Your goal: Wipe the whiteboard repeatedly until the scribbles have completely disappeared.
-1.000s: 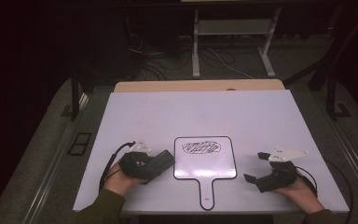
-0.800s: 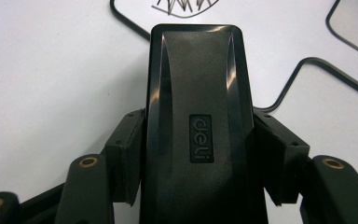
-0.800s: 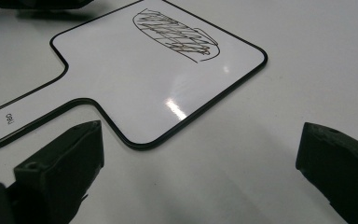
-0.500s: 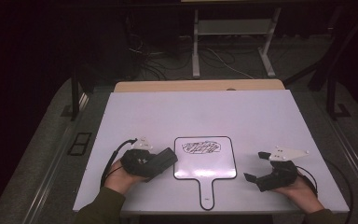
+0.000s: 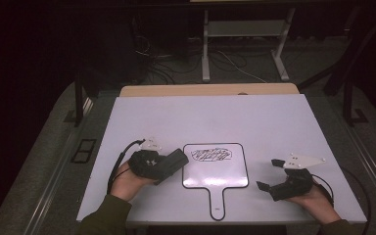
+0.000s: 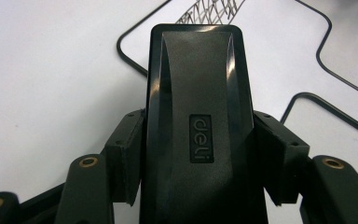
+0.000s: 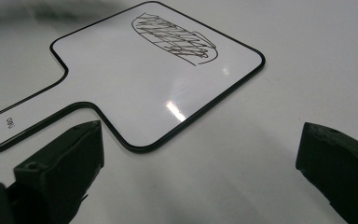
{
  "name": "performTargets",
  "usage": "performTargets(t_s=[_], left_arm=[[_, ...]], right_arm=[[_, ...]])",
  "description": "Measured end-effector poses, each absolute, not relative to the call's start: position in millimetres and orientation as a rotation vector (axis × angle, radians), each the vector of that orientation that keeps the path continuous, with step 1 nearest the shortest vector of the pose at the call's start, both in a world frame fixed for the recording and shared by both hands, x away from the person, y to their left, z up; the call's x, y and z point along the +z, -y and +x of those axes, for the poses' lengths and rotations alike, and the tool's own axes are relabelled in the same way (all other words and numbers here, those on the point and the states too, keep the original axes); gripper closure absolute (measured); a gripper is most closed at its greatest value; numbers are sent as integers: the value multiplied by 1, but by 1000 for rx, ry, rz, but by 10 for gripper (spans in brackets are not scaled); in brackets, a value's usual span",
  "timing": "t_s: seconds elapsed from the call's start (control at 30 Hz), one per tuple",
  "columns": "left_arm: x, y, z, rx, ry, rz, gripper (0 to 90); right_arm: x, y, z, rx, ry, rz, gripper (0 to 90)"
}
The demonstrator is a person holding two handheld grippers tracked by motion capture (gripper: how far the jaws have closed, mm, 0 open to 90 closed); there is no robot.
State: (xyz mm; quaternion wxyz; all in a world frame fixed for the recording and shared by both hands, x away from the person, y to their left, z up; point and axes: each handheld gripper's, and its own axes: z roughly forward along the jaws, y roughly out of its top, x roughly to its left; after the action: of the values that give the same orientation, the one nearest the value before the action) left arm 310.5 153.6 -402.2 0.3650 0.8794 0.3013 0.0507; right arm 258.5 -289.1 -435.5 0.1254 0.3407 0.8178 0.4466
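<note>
The left tongs (image 5: 174, 164) are clamped on one black eraser (image 6: 198, 126), a pad pressing each long side in the left gripper view. The eraser is a glossy oblong block with rounded corners, a matte raised middle and a small embossed "deli" label. In the high view it lies left of centre in the lower half of the frame, its far end touching or just over the left edge of the board (image 5: 215, 169); which of the two cannot be told.

There is one board, a white paddle-shaped whiteboard with a thin black rim and a short handle pointing to the bottom of the frame. One patch of black scribble (image 5: 211, 154) sits in its upper part.

The right tongs (image 5: 268, 175) stand wide apart with nothing between them, low at the lower right of the high view, beside the board's right edge.

Everything rests on one white tabletop (image 5: 205, 117). No container is in view.
</note>
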Motion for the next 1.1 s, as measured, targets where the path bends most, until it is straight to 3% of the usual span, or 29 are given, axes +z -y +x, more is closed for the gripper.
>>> performTargets(t_s=[1.1], left_arm=[[-393,-90,363,161,-665,2289,391]], right_arm=[[-437,291,259,1302,-2377,1014,0]])
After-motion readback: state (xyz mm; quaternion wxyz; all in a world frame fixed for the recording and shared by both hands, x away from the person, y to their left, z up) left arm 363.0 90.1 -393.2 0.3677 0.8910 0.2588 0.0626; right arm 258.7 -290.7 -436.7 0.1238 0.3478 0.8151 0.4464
